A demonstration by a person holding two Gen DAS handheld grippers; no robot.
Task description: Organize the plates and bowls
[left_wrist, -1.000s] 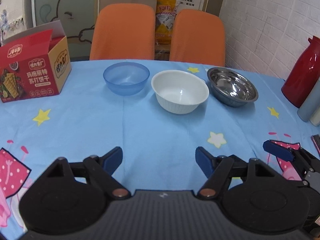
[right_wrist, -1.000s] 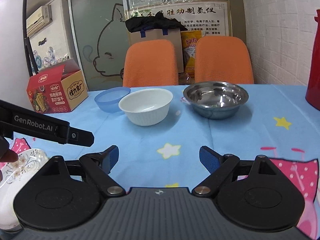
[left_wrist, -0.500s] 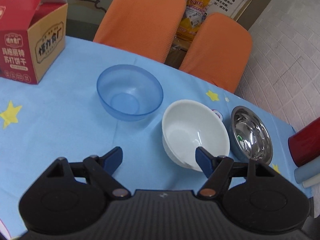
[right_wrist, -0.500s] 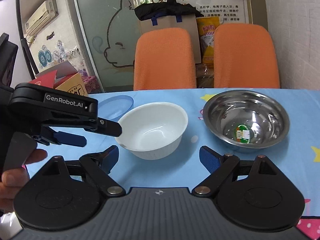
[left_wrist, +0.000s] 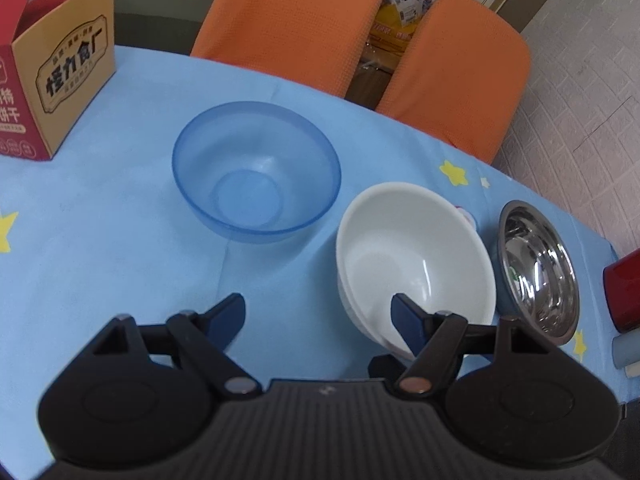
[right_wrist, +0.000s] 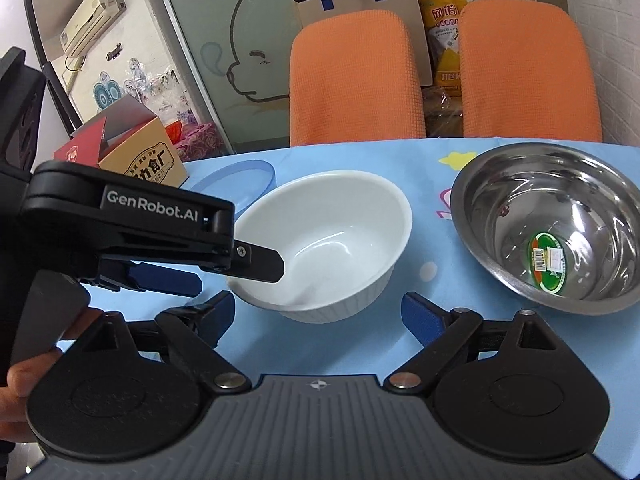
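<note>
Three bowls in a row, mouths up, white bowl tipped slightly, left gripper agape straddling its rim, right gripper agape nearby.

Black plastic left gripper, right gripper: blue pads, round pivot housings, ribbed grey bodies, metal rivets, white "GenRobot.AI" lettering; bare-skinned hand.

Before my matt black plastic jaws sit a translucent blue plastic bowl, a glossy white bowl with a ribbed outside, and a mirror-bright steel bowl, on a smooth blue printed tablecloth. Upper left: a printed cardboard box.
</note>
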